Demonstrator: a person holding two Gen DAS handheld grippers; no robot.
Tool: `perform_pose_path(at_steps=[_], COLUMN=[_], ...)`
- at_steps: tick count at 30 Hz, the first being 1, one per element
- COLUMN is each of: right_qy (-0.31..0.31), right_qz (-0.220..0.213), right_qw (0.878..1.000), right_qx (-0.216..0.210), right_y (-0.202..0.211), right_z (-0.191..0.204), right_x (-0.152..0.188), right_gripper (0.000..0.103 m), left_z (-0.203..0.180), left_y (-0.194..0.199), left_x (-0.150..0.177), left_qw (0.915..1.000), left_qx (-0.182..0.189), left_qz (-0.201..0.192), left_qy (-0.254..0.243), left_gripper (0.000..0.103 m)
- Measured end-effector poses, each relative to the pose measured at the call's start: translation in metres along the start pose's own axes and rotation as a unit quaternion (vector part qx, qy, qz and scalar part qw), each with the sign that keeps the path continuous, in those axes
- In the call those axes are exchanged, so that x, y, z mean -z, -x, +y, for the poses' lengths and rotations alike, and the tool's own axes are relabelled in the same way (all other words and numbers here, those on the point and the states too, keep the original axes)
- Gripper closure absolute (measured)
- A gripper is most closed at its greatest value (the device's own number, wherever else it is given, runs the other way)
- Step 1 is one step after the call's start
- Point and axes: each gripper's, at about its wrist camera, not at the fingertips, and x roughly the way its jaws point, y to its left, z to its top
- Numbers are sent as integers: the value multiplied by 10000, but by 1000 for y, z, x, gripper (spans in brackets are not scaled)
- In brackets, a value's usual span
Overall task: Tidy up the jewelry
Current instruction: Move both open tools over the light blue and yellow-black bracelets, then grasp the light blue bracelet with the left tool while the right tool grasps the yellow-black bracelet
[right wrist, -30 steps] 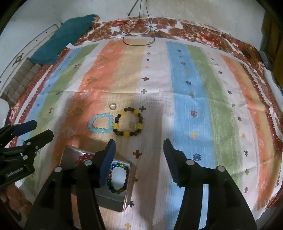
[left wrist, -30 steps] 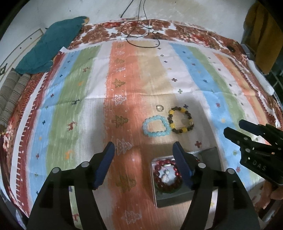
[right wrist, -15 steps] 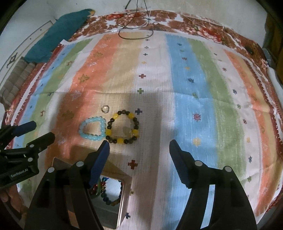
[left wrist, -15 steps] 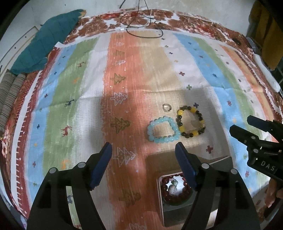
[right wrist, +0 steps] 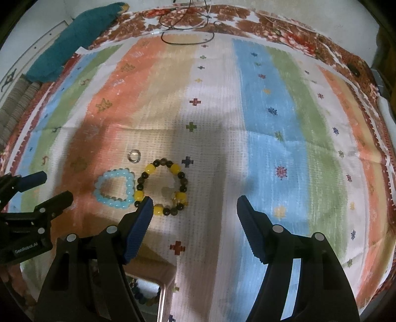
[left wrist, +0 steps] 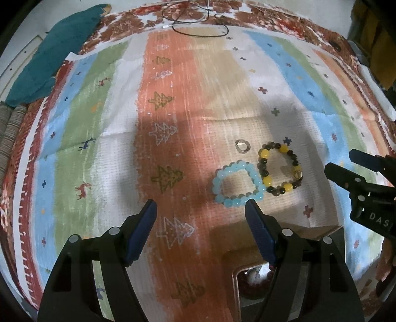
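Observation:
A light blue bead bracelet [left wrist: 237, 184] lies on the striped cloth, touching a yellow and dark bead bracelet [left wrist: 279, 168] on its right. A small clear ring [left wrist: 243, 146] lies just beyond them. All three also show in the right wrist view: blue bracelet [right wrist: 115, 189], yellow bracelet [right wrist: 162, 185], ring [right wrist: 134, 156]. A metal tin [left wrist: 247, 284] holding beaded bracelets sits at the near edge, partly hidden by my fingers. My left gripper [left wrist: 200, 218] is open and empty, just short of the blue bracelet. My right gripper [right wrist: 193, 213] is open and empty, near the yellow bracelet.
A teal cloth [left wrist: 54, 52] lies at the far left corner. A black cable [left wrist: 198, 22] loops at the far edge. The tin also shows in the right wrist view [right wrist: 148, 292]. A folded brown fabric [left wrist: 10, 133] lies off the left side.
Both grippers have moved forward toward the bracelets, so the tin has slid down to the bottom edge of both views. Both stay open.

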Motion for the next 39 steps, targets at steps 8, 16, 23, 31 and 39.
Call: perform_pose_path(at_steps=[8, 16, 23, 31, 39], right_qy=[-57, -45, 134, 211, 284], right_qz=[128, 352, 605, 728, 675], right_qw=[9998, 9991, 9979, 9971, 9973], right_qx=[-151, -220, -184, -59, 21], right_y=[-13, -33, -56, -74, -82], right_z=[0, 3, 12, 12, 15], right_x=[-10, -15, -16, -20, -22], right_gripper=[33, 33, 48, 62, 82], left_z=[-2, -4, -7, -14, -15], left_y=[-16, -32, -54, -73, -79], left_x=[-6, -12, -15, -15, -18], left_qw=[9999, 9995, 9981, 9962, 9963], left_qx=[62, 101, 54, -81, -236], left_qz=[138, 277, 529, 702, 714], left_qy=[-68, -125, -304, -507, -415], left_gripper=[30, 32, 42, 48, 68])
